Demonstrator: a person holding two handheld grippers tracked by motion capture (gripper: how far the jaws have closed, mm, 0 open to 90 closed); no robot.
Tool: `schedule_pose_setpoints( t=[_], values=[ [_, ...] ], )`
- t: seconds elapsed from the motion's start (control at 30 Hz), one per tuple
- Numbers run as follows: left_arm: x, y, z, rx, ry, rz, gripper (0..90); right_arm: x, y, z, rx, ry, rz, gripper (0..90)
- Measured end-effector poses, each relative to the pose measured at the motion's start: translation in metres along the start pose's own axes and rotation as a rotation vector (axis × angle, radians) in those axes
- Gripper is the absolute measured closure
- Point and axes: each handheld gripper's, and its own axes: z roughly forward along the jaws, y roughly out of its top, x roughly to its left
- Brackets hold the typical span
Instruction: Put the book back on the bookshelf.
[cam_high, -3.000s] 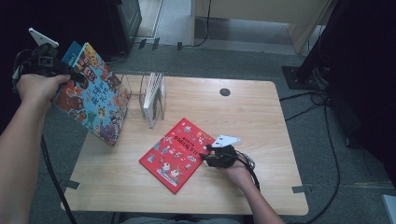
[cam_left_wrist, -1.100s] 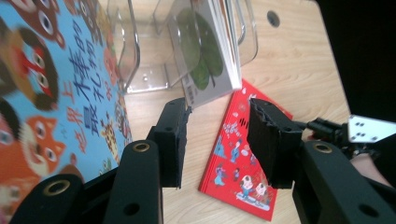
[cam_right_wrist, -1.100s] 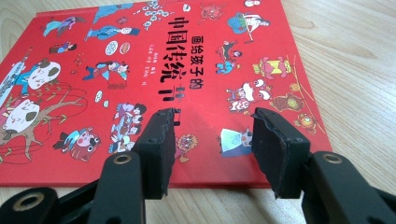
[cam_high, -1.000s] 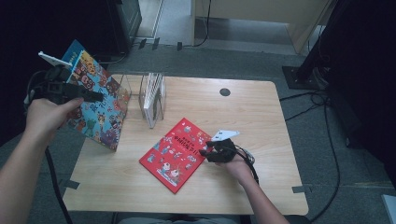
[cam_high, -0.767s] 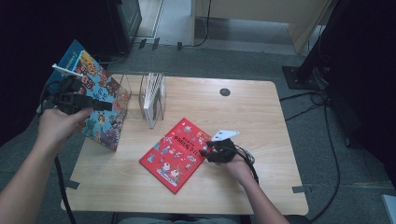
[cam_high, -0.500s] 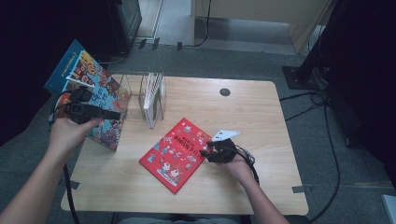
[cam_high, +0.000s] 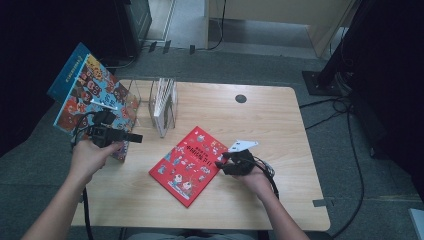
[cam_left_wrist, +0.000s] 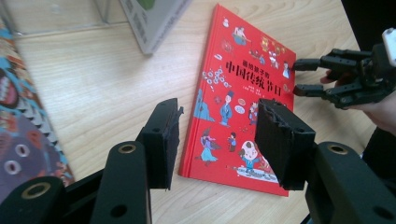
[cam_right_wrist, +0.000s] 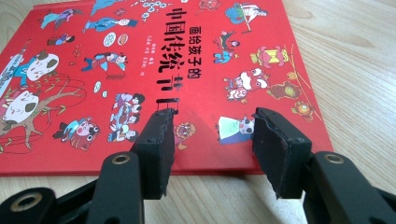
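Wooden table (cam_high: 280, 125); both tongs (cam_left_wrist: 219, 140) (cam_right_wrist: 210, 140) open, empty, over red book (cam_high: 192, 164).

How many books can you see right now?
3, maybe more. The red book lies flat mid-table, the patterned book leans at the left edge, and a pale book stands in the clear rack; others could hide behind it.

Evenly lit tabletop, dark surroundings, soft shadows, slight blur in high view, sharper close-ups

Clear book stand (cam_high: 162, 100) on wooden table (cam_high: 270, 120)
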Motion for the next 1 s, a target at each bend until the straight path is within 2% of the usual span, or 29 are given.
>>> schedule_pose_setpoints(
  t=[0.17,0.27,0.3,0.47,0.53,0.63,0.8,0.93,1.0],
  values=[
    [0.001,-0.009,0.017,0.023,-0.023,0.004,50.3,0.0,-0.001,-0.001,-0.005,0.001,0.001,49.3],
    [-0.001,-0.012,0.023,0.03,-0.007,0.033,52.3,0.0,-0.002,-0.003,-0.002,-0.003,0.002,50.2],
    [-0.001,-0.014,0.025,0.033,-0.013,0.041,54.4,-0.001,-0.002,-0.003,-0.003,-0.004,0.0,50.6],
    [0.001,-0.024,0.039,0.037,-0.016,0.048,54.9,0.0,-0.004,-0.004,-0.005,-0.005,0.004,51.7],
    [0.004,-0.029,0.045,0.035,-0.036,0.038,56.4,-0.001,-0.004,-0.004,-0.007,-0.005,0.004,52.4],
    [0.007,-0.036,0.053,0.036,-0.038,0.032,60.4,-0.001,-0.006,-0.006,-0.006,-0.005,0.012,53.5],
    [0.009,-0.045,0.066,0.057,-0.036,0.049,68.8,-0.001,-0.007,-0.008,-0.004,-0.007,0.007,58.2],
    [0.012,-0.052,0.075,0.06,-0.011,0.059,76.2,0.0,-0.01,-0.009,0.016,-0.009,0.01,62.7],
    [0.016,-0.054,0.079,0.06,-0.023,0.049,81.3,0.0,-0.011,-0.009,0.026,-0.006,0.014,65.9]
  ],
)
